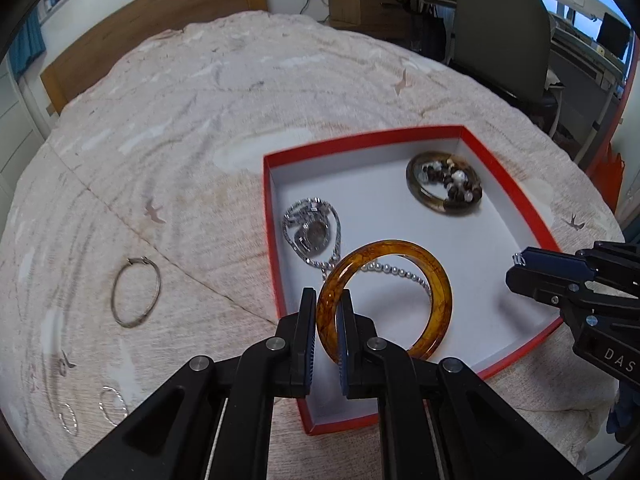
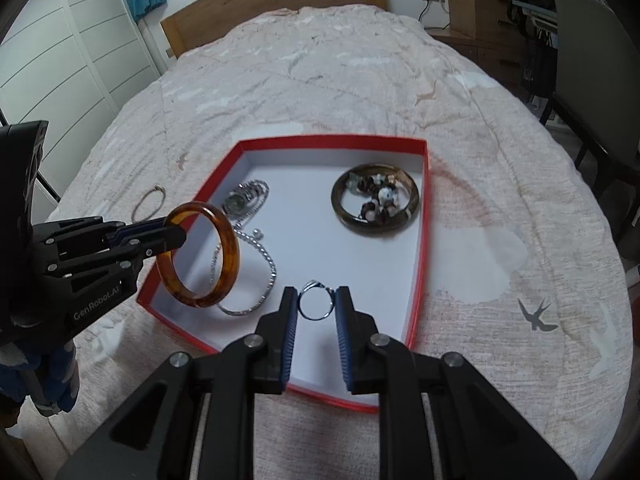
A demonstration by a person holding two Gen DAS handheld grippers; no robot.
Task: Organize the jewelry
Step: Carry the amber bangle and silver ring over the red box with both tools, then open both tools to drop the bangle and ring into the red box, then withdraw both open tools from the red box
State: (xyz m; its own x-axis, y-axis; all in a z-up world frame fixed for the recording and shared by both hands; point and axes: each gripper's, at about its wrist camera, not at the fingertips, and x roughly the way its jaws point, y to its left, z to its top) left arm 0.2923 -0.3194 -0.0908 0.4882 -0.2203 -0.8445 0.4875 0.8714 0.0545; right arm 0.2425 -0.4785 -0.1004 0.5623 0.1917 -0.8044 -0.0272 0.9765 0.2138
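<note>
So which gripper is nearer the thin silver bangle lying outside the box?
Left. The left gripper, shut on the amber bangle, is at the box's bangle-side edge; the right gripper is across the box from the silver bangle.

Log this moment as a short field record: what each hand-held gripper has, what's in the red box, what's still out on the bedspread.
left hand-held gripper: shut on amber bangle, held over the box
right hand-held gripper: holds small silver ring between its pads, over the box
red box: silver watch, bead chain, dark bangle with brown beads inside it
bedspread: thin silver bangle, two hoop earrings, left of the box
</note>
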